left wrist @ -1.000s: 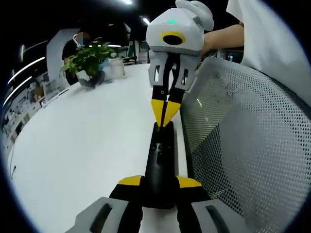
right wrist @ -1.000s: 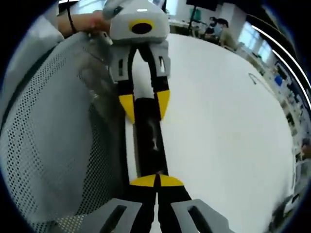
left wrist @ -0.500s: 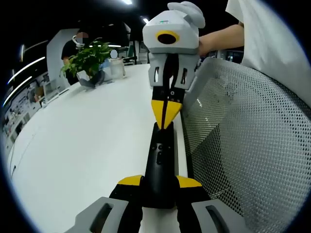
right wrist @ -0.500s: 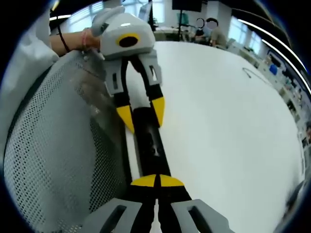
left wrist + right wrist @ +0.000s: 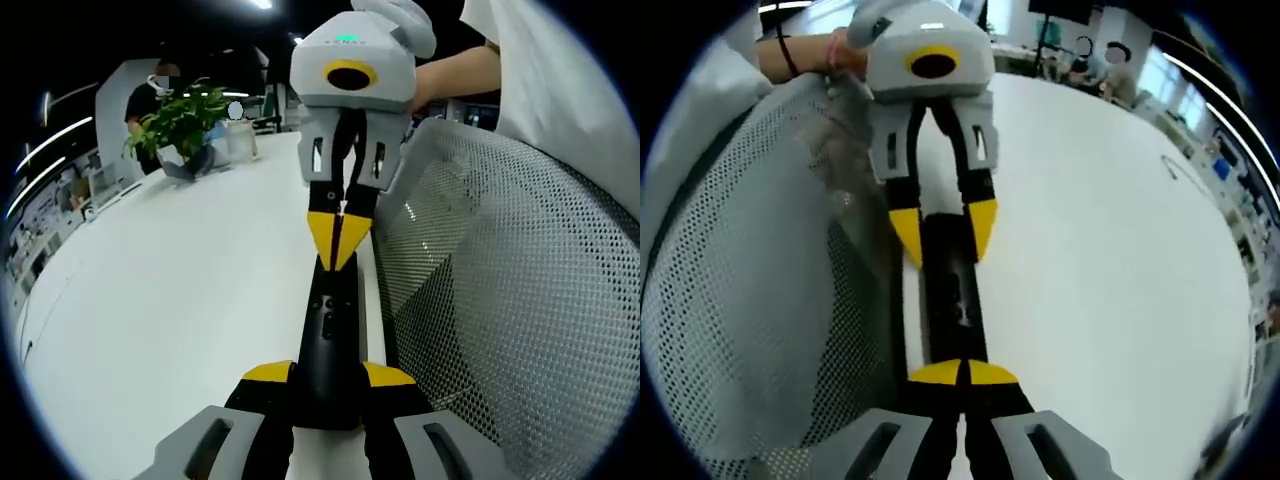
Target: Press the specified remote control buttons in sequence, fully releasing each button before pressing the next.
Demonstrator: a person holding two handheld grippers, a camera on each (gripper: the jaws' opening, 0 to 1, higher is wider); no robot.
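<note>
The slim black remote control (image 5: 330,335) lies along the near edge of the white table (image 5: 170,290), just beside the grey mesh chair back (image 5: 510,300), and its long axis runs straight from one gripper to the other. In the left gripper view, the left gripper (image 5: 328,378) has its yellow-tipped jaws closed around the near end of the remote, steadying it. At the far end, the right gripper (image 5: 339,240) comes down with its two yellow tips pinched together into a single point, holding nothing, and that point sits on or just above the remote's upper button area; contact cannot be told for certain. In the right gripper view the same line reads in reverse: the right gripper (image 5: 961,374) has its tips together at the near end of the remote (image 5: 952,300), and the left gripper (image 5: 943,228) straddles the far end. The right gripper is therefore the one placed to press, and the next button probably lies along the remote's length toward the left gripper.
</note>
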